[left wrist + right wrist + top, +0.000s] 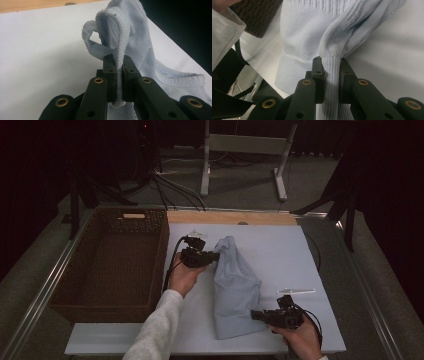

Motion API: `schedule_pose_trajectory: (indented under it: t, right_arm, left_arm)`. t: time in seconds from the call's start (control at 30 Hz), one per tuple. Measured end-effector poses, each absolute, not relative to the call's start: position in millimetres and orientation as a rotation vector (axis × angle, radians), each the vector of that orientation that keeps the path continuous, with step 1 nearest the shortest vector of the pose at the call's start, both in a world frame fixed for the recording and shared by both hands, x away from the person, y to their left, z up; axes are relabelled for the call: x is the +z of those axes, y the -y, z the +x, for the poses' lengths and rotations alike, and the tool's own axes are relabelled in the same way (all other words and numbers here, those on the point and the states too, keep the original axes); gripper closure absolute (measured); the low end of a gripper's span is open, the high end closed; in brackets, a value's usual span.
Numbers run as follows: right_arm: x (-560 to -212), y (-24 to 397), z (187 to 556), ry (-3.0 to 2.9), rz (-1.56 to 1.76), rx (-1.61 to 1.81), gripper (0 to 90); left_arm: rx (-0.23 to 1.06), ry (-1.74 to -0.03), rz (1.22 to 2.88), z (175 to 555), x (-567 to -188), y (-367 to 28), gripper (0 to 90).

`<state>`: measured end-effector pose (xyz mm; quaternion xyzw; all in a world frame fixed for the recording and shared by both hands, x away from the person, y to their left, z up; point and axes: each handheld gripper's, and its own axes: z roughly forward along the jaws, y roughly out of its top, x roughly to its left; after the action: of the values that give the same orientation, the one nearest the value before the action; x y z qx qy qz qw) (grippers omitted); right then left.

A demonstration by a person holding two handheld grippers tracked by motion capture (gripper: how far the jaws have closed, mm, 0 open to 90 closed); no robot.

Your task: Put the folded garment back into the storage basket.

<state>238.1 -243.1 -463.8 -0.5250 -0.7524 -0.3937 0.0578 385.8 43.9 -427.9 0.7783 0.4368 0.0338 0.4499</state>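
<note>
My left gripper (216, 255) is clamped on a ribbed edge of the pale blue knit garment (234, 287), jaws pinching it at the far end. My right gripper (256, 315) is closed on a bunched ribbed band at the near end. The garment lies stretched between them on the white board (280, 250), far end lifted. I judge pickup done; the wicker basket (150, 265) beside it holds nothing yet.

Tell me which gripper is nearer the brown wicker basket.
Left. The left gripper grips the pale blue garment just beside the basket; the right gripper grips the garment's near end, farther across the white board.
</note>
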Motion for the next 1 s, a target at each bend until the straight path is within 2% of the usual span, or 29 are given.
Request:
schedule_pose_trajectory:
  t: [1.0]
  right_arm:
    - [-443, 216, 253, 2.242, -1.52, -1.288, 79.3]
  left_arm:
    - [0.11, -1.08, 1.892, 386, -401, -57, 84.9]
